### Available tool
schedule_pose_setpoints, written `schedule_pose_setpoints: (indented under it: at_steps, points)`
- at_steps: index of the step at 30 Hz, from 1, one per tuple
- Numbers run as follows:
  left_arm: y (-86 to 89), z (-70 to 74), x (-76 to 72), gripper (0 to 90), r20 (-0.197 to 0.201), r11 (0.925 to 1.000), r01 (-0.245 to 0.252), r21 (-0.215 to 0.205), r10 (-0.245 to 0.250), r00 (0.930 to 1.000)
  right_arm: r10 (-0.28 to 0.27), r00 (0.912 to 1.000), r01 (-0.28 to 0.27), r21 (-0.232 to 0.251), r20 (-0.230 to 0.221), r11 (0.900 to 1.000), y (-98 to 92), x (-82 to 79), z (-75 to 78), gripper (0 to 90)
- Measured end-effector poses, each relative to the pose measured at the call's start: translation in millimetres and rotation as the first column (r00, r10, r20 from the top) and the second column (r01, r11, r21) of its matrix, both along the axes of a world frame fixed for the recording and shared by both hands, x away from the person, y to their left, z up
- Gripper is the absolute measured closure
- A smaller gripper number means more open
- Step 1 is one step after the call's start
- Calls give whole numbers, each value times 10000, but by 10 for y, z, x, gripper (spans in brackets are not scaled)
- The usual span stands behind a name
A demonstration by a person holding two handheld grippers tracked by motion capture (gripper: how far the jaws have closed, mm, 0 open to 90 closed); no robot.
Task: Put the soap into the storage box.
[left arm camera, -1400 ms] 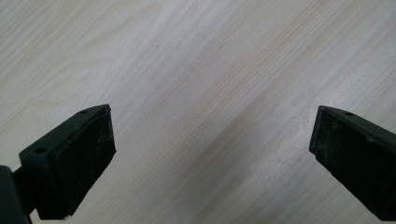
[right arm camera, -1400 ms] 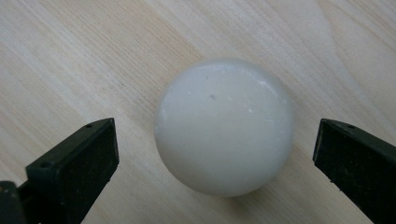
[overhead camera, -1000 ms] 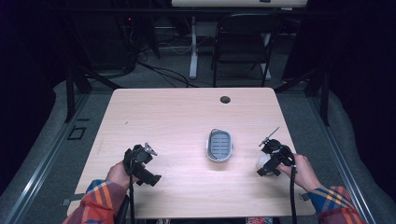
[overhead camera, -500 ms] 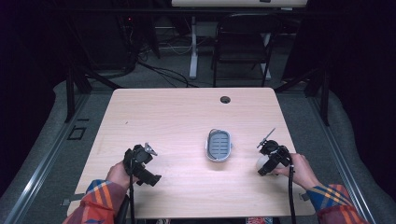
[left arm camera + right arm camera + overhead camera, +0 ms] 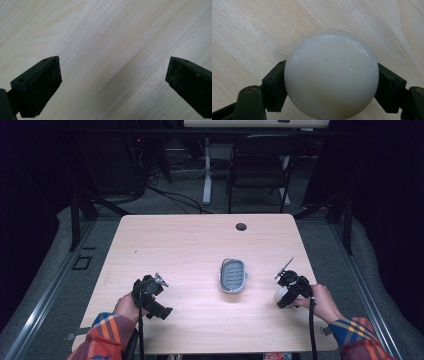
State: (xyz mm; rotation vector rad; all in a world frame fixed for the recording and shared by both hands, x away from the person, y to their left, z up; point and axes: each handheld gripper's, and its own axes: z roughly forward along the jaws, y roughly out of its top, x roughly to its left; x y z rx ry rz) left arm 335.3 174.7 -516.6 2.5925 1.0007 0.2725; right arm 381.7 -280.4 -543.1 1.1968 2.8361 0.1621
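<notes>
Surface: pale wood-grain table (image 5: 190, 250) on a grey floor, dark room around it; folding chair (image 5: 260, 167) and a white desk leg stand beyond the far edge, at 12 o'clock.
Held item: white soap bar (image 5: 331, 75), rounded and smooth with a few small specks, sits just above the table near its right edge, at about 3 o'clock from the table's middle; in the high view it shows as a pale lump (image 5: 282, 295) under the tool.
Right gripper: right gripper (image 5: 332, 85) has its jaws pressed on both flanks of the soap bar, one pad on each side; the jaws have just been closing, with the bar between them. In the high view the tool (image 5: 292, 287) sits in the person's right hand (image 5: 322, 301), cable trailing toward 6 o'clock.
Soap dish: grey oval soap dish (image 5: 233, 275) with a ribbed blue inside lies at 9 o'clock from the soap bar, near but apart from it.
Left gripper: left gripper (image 5: 112, 85) has jaws spread wide, bare table between them; in the high view it (image 5: 150, 292) sits at 9 o'clock from the dish, well apart.
Table hole: round cable hole (image 5: 241, 226) at 12 o'clock from the dish, near the far edge.
Sleeves: plaid, entering at 6 o'clock.
</notes>
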Motion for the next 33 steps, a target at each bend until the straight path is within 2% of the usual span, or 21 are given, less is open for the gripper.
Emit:
schedule_pose_setpoints:
  at_steps: [2,5,9,13,17,20,25,27,29,30,33]
  points:
    - [0,0,0,2,4,10000,-1,-3,1,10000,-108,9998,105,249,147,9996,14,-19,14,241]
    - [-3,-2,3,2,-30,10000,-13,-18,13,10000,-72,9998,64,382,199,9992,25,-29,18,241]
    - [-1,1,1,2,-14,10000,-6,-12,6,10000,216,9997,-217,121,74,9997,45,-26,43,242]
    - [3,1,0,1,-7,10000,12,-78,-12,10000,-16,10000,14,264,69,9997,77,-43,59,242]
    - [1,0,3,1,-22,10000,14,-77,-14,10000,54,9998,-62,446,180,9990,106,-55,62,242]
    - [1,-1,3,1,-35,10000,11,-61,-11,10000,291,9995,-295,287,143,9992,146,-61,74,242]
    - [-2,-3,5,1,-77,10000,-27,-35,26,10000,222,9997,-224,202,117,9995,167,-62,89,242]
    - [-2,-3,3,1,-39,10000,-20,-42,20,10000,174,9994,-182,272,295,9995,173,-66,88,242]
    - [1,-1,2,1,-39,10000,2,-26,-2,10000,265,9994,-268,121,234,9996,180,-48,113,243]
    - [2,-1,0,1,-11,10000,-1,-25,1,10000,163,9994,-170,223,289,9996,188,-48,104,243]
    - [4,-3,4,1,-35,10000,17,-28,-17,10000,295,9991,-298,98,301,9995,206,-18,113,243]
